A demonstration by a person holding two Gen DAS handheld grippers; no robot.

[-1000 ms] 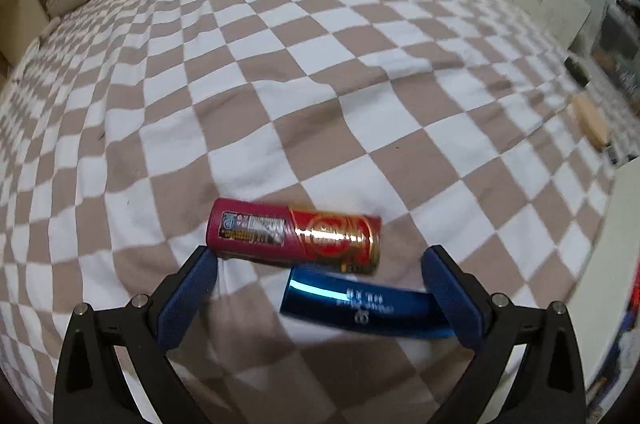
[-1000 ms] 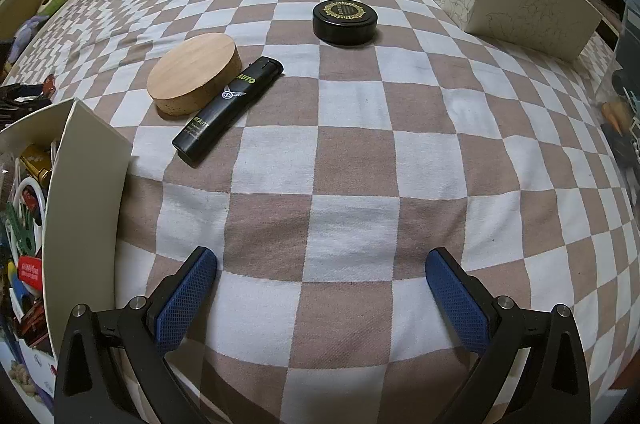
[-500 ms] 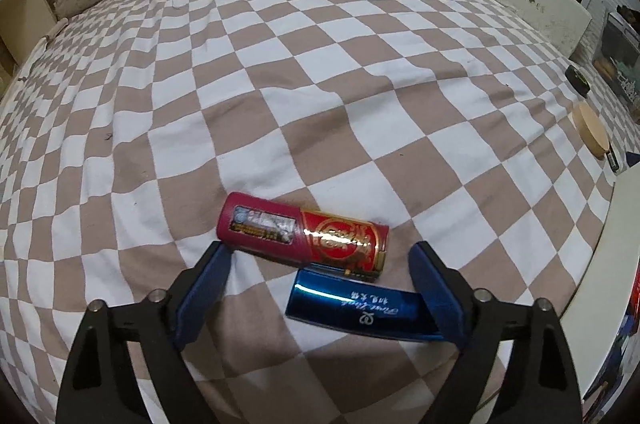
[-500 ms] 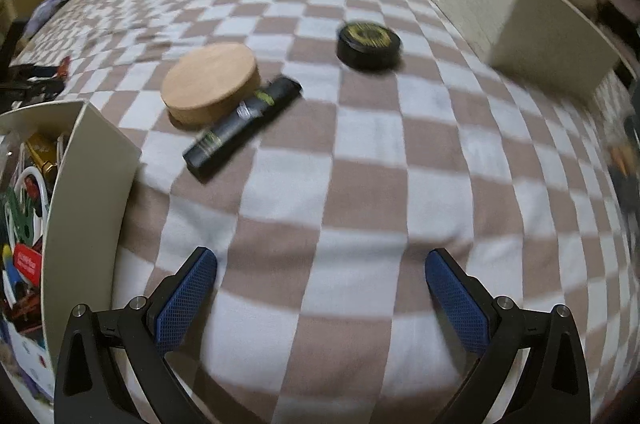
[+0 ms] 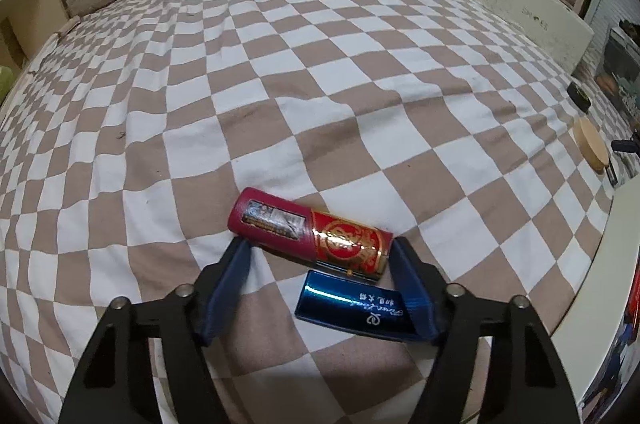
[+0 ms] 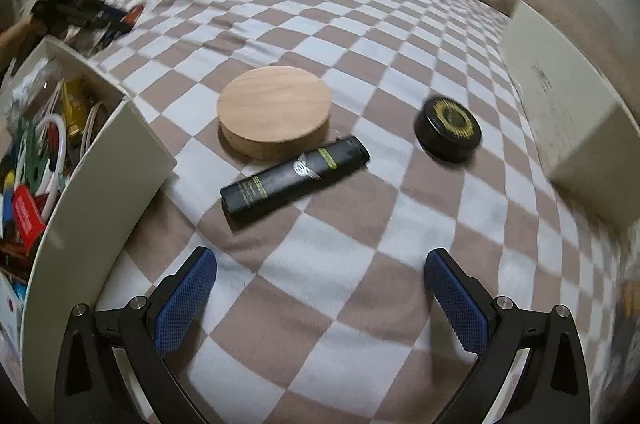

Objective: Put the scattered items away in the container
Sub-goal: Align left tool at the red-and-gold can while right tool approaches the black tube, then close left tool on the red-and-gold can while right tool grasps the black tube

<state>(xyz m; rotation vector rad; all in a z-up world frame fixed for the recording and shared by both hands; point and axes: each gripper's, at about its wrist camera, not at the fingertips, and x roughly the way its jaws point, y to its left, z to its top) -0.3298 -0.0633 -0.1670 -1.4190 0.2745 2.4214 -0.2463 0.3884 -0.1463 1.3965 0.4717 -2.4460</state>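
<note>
The left gripper (image 5: 320, 260) had two blue pads (image 5: 412, 288) on black angular arms, each arm cut with a triangular opening and fixed with two round silver screws. The right gripper (image 6: 320, 288) matched it: black arms, silver screws, and blue fingers (image 6: 186, 300) whose inner faces showed a fine cross-hatched grip texture.

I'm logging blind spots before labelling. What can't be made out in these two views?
- Left wrist view: the blue case's right end, hidden behind the left tongs' finger.
- Right wrist view: the container's contents, cut off by the frame edge.
- Right wrist view: print on the black jar, blurred by motion.
</note>
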